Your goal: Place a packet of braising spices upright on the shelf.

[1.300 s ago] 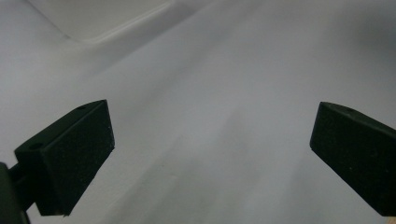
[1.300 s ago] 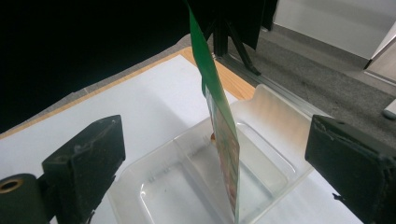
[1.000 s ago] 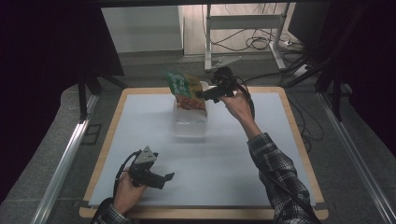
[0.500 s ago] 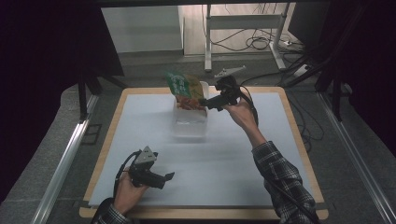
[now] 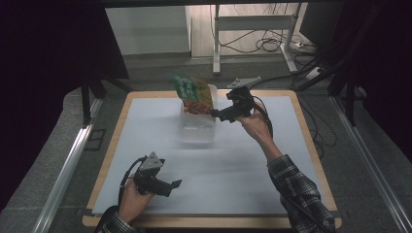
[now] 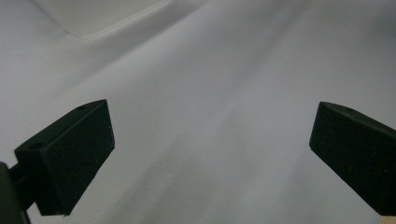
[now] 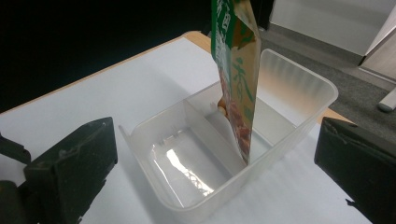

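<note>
A green and orange snack bag (image 5: 191, 91) stands upright in the far compartment of a clear plastic container (image 5: 196, 132) at the back middle of the white mat. In the right gripper view the bag (image 7: 237, 79) leans against the divider of the container (image 7: 219, 189). My right gripper (image 5: 217, 114) hovers just right of the container, open, with nothing between its jaws (image 7: 215, 140). My left gripper (image 5: 172, 187) rests low near the front left of the mat, open and empty (image 6: 210, 130).
The white mat (image 5: 233, 170) lies on a wooden table (image 5: 318, 160). A corner of the container (image 6: 88, 21) shows at the upper left of the left gripper view. Cables and a metal frame (image 5: 252, 29) lie on the floor beyond the table.
My right gripper has drawn back from the bag, toward the near side and slightly down. The bag now stands free in the container. The left gripper has stayed put.
</note>
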Tool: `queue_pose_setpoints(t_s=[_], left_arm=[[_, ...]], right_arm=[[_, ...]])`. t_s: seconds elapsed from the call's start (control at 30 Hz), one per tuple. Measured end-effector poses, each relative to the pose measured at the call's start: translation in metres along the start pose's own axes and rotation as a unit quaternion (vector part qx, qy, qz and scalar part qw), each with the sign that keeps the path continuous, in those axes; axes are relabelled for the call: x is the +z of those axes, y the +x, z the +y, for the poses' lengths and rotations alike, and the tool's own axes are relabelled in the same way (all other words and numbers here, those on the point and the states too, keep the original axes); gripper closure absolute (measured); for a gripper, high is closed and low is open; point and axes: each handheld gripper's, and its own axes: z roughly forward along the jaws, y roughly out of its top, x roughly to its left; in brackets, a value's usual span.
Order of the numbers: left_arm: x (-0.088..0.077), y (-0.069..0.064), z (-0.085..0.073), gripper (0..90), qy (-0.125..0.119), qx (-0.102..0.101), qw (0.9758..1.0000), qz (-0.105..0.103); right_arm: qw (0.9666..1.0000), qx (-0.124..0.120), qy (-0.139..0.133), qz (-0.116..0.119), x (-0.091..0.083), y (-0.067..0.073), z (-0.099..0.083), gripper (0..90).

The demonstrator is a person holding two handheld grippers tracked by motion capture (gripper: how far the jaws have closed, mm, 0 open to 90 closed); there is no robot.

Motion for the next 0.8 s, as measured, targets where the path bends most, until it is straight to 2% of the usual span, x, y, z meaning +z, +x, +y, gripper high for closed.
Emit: queue_pose_setpoints(t_s=[0.2, 0.37, 0.63, 0.8], left_arm=[[0.001, 0.000, 0.000, 0.2, 0.009, 0.000, 1.0000, 0.003], [0.001, -0.001, 0.000, 0.7, 0.006, 0.000, 1.0000, 0.004], [0.001, -0.003, 0.001, 1.5, 0.009, 0.006, 0.9999, 0.009], [0.002, -0.003, 0.001, 1.5, 0.011, 0.007, 0.9998, 0.011]], right_arm=[[1.0000, -0.005, -0.004, 0.001, -0.009, 0.005, -0.005, 0.0], [1.0000, -0.001, -0.006, 0.001, -0.016, 0.007, -0.013, 0.0], [0.9999, 0.011, -0.006, 0.006, -0.024, 0.008, -0.030, 0.0], [1.0000, 0.006, -0.004, 0.001, -0.030, 0.010, -0.040, 0.0]])
